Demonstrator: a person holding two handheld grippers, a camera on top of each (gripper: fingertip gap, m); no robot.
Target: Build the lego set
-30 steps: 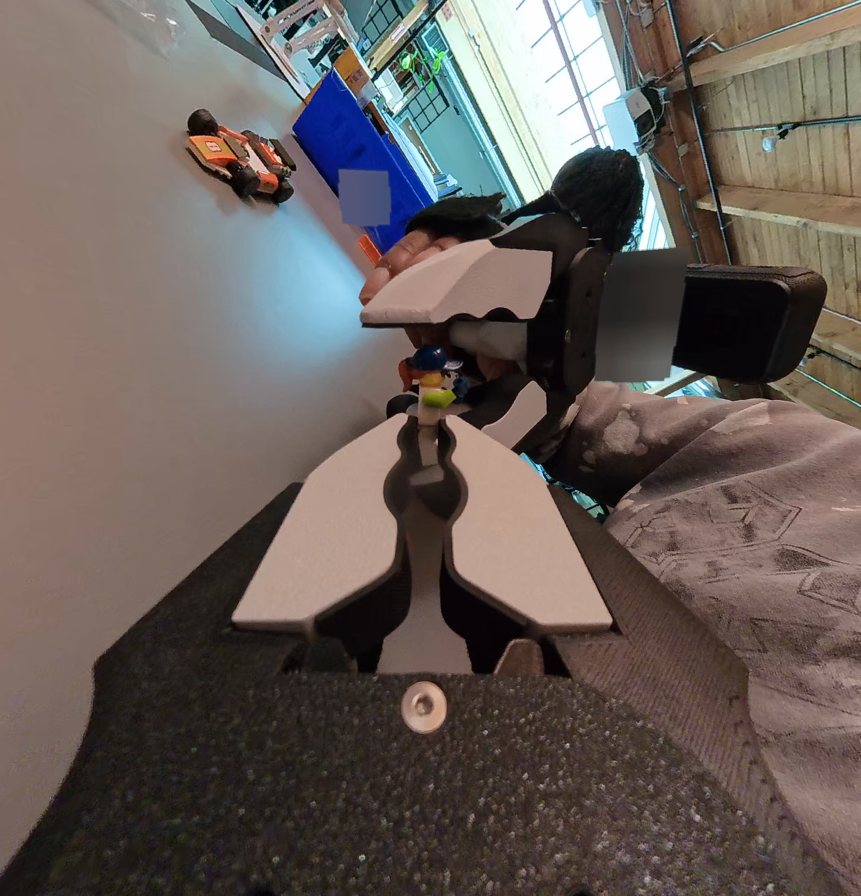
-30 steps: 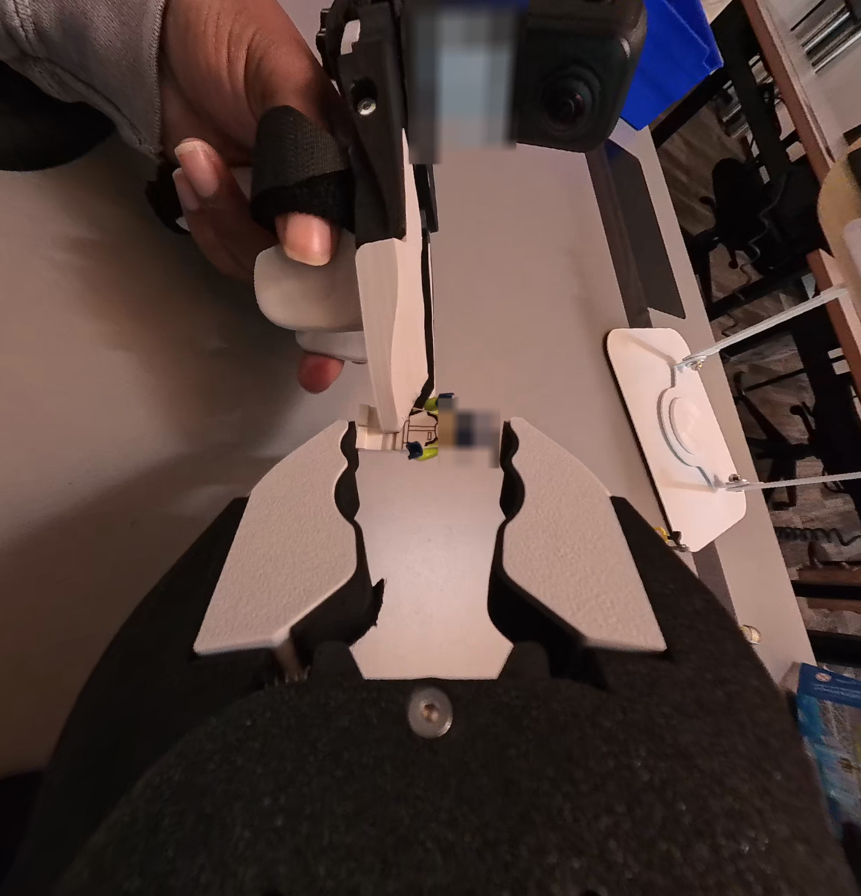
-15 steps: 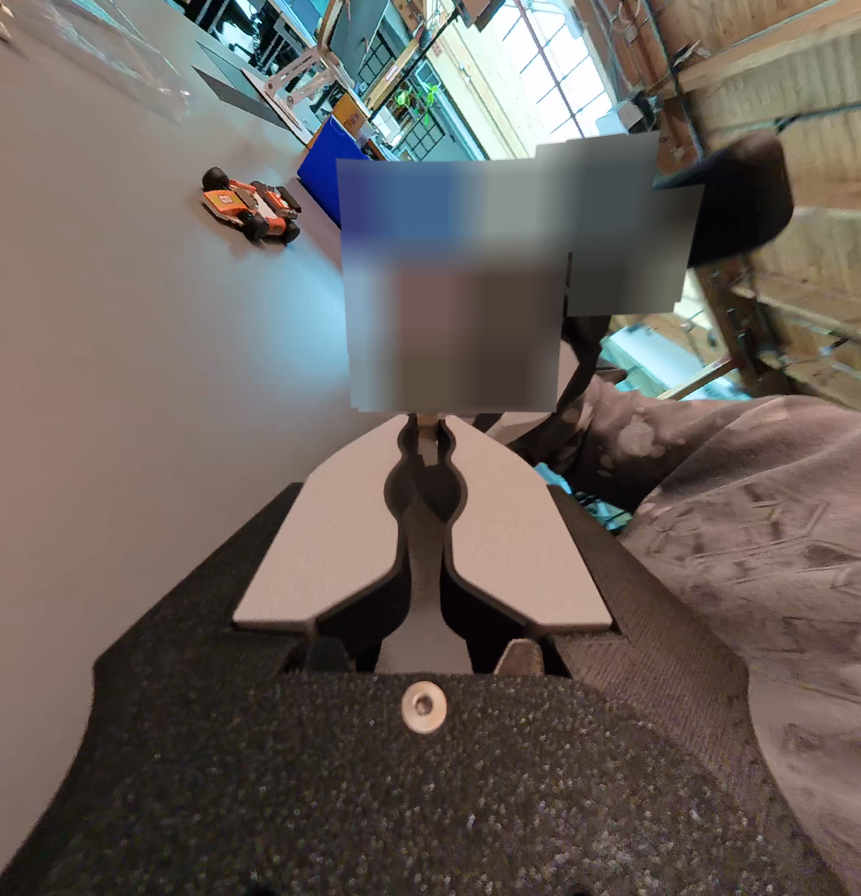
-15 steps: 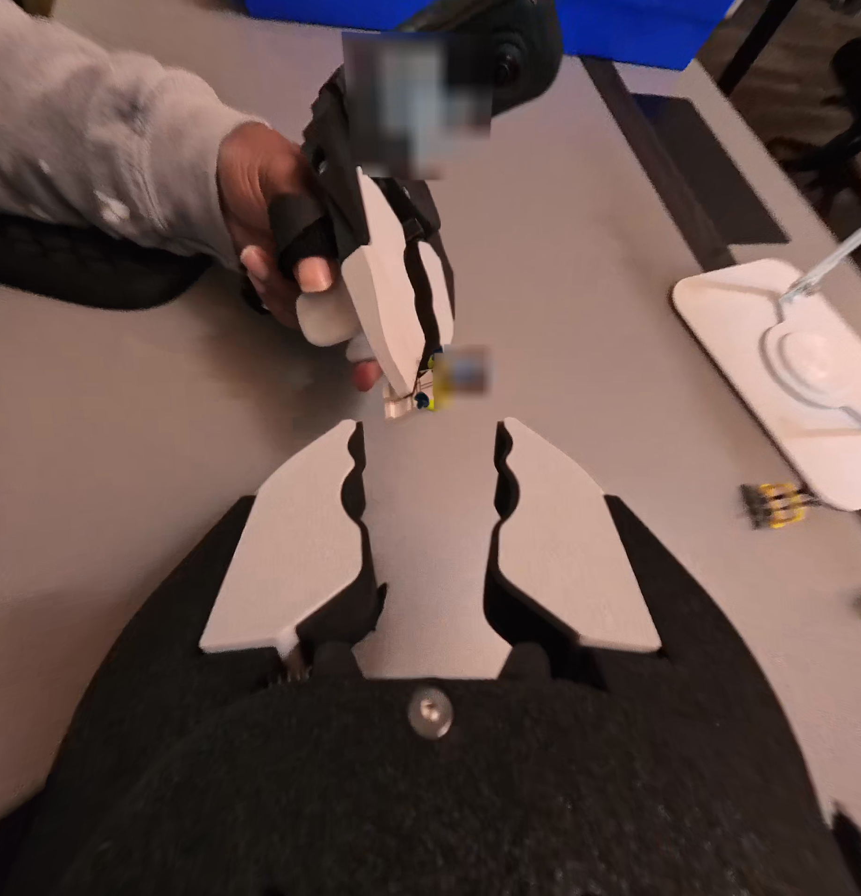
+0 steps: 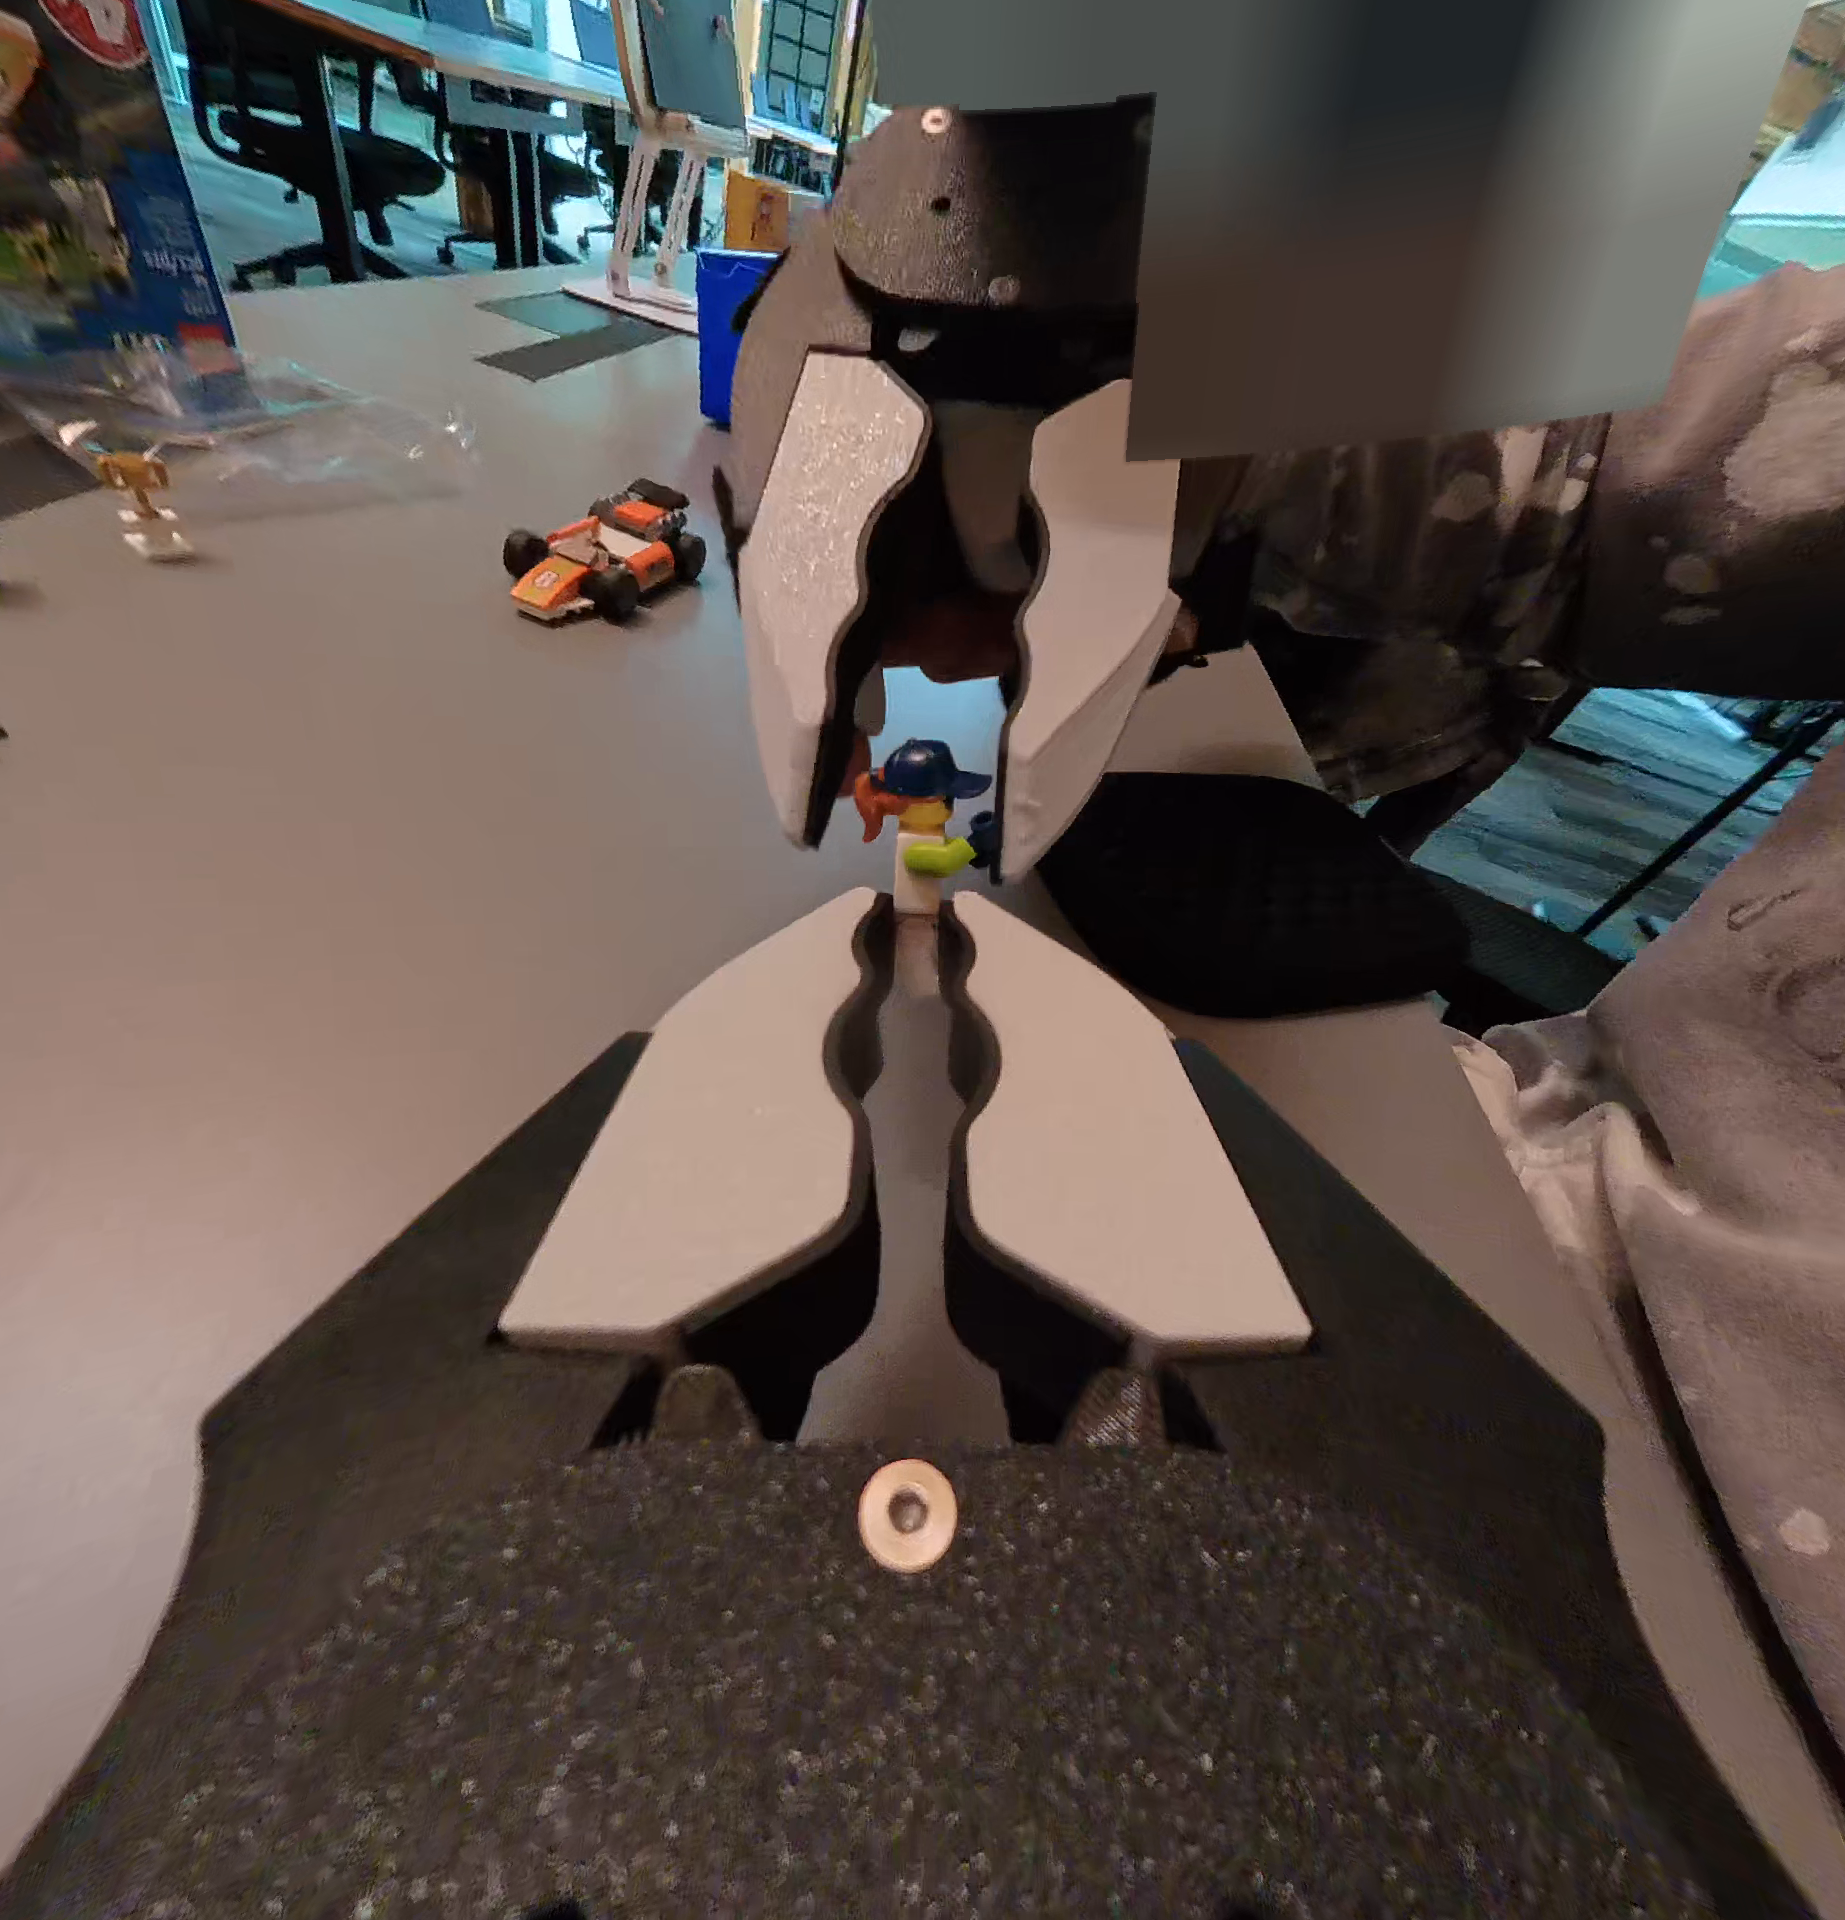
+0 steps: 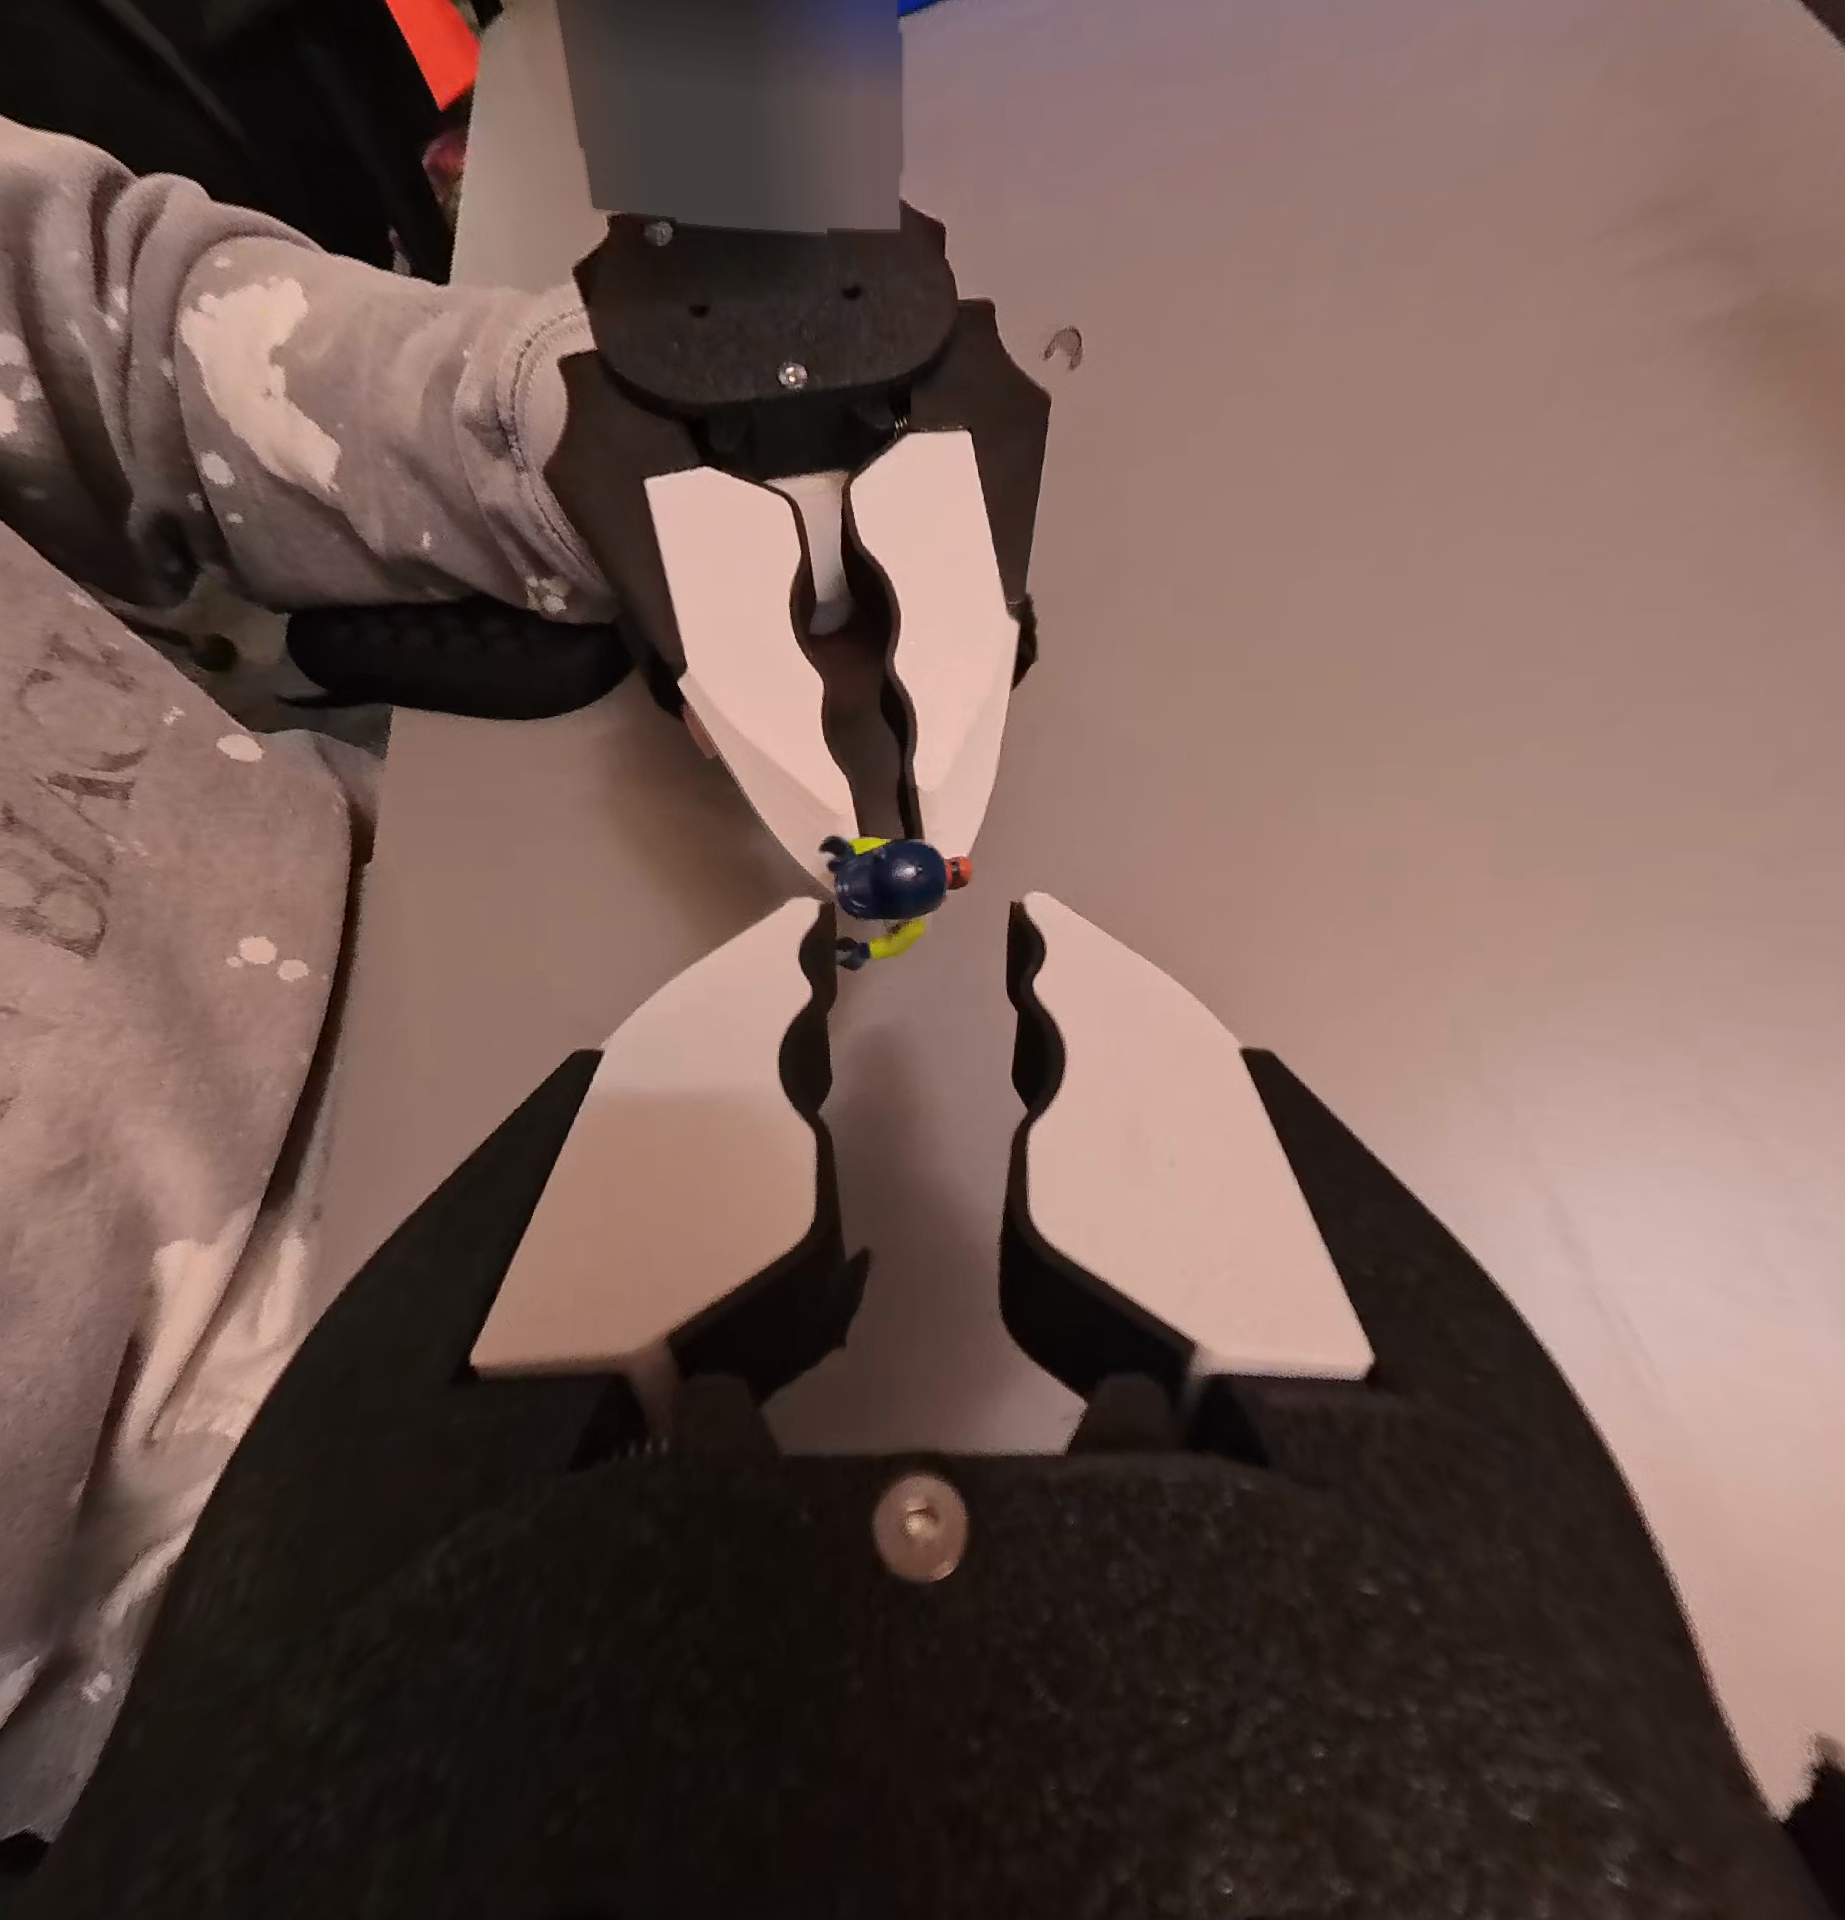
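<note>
Above table (image 5: pixel 274 935), left gripper (image 5: pixel 913 914) gripping minifigure (image 5: pixel 923 821)

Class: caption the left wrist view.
Left gripper holds a minifigure by its legs; the open right gripper flanks it.

- Two grippers are working: the left gripper (image 5: pixel 910 914) and the right gripper (image 5: pixel 902 831).
- One minifigure (image 5: pixel 923 821) is standing up between them.
- One orange race car (image 5: pixel 606 551) is sitting on the table (image 5: pixel 274 883).
- One small trophy (image 5: pixel 144 504) is standing beside one clear plastic bag (image 5: pixel 274 426).
- One set box (image 5: pixel 76 177) is standing at the back.
- One blue bin (image 5: pixel 726 312) is showing behind.
</note>
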